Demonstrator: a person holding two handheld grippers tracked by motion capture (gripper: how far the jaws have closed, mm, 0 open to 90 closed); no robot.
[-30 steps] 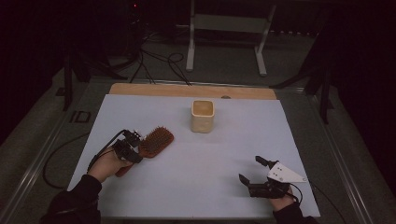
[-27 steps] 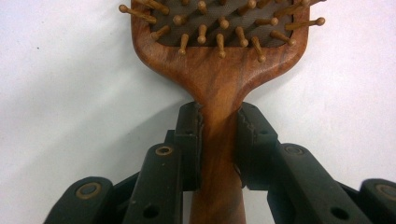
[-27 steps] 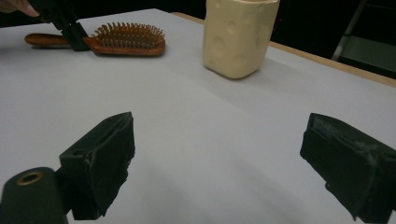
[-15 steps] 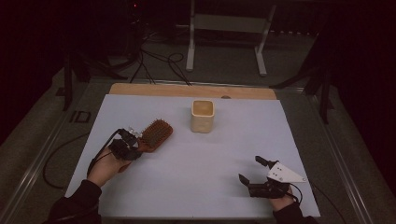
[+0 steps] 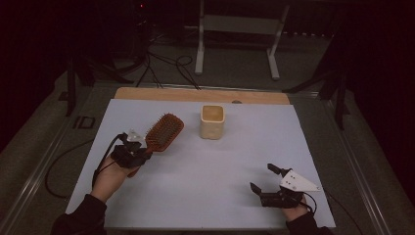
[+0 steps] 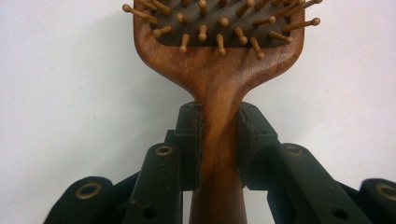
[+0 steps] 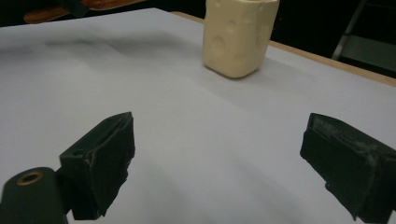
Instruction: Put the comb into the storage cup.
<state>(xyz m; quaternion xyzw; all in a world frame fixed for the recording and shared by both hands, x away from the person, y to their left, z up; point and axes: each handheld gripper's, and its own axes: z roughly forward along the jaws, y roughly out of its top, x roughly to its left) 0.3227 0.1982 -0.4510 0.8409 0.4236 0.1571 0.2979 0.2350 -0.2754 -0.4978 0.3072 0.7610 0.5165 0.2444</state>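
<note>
A brown wooden hairbrush (image 5: 163, 131) with peg bristles hangs above the white table sheet at the left, its head toward the back. My left gripper (image 5: 138, 151) is shut on its handle; in the left gripper view both pads clamp the narrow neck of the hairbrush (image 6: 218, 93). A cream square cup (image 5: 212, 121) stands upright near the back middle, also seen as the cream cup (image 7: 239, 35) in the right gripper view. My right gripper (image 5: 262, 177) rests low at the front right, jaws wide open with nothing between them (image 7: 219, 161).
The white sheet (image 5: 205, 181) covers most of the table, with a wooden strip (image 5: 195, 95) along the far edge. Cables and a metal stand lie on the dark floor beyond. Table rails run down both sides.
My left gripper has lifted the hairbrush and carried it toward the back and right, closer to the cup. The right gripper has stayed put.
</note>
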